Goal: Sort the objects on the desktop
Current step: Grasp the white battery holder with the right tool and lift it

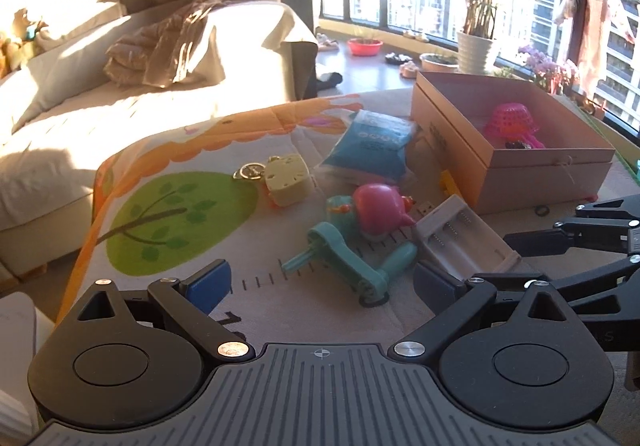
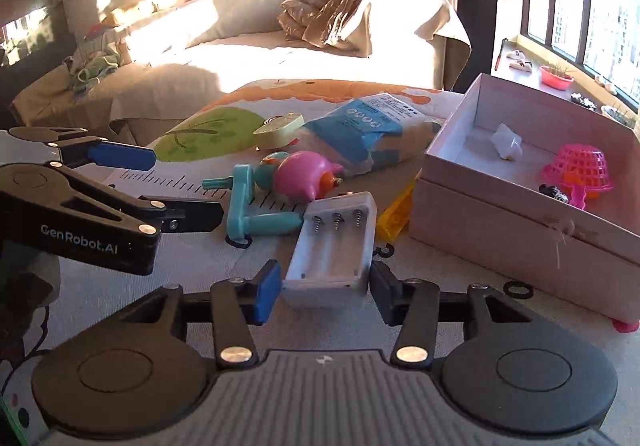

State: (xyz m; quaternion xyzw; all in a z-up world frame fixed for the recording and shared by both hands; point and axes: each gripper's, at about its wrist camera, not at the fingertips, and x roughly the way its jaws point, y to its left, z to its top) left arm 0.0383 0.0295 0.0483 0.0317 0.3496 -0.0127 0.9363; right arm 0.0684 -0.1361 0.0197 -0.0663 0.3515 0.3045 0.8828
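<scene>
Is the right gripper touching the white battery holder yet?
Cannot tell. In the right wrist view the right gripper brackets the near end of the battery holder, fingers right at its sides, but neither contact nor gap shows plainly.

Both wrist cameras are looking low and close across the desk [image 1: 168,150] from behind each claw, sharing the battery holder [image 2: 332,246] and box [image 1: 512,162] ahead.

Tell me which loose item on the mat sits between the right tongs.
The white battery holder: its near end lies between the open right tongs, unlike the crank toy and blue packet beyond.
</scene>
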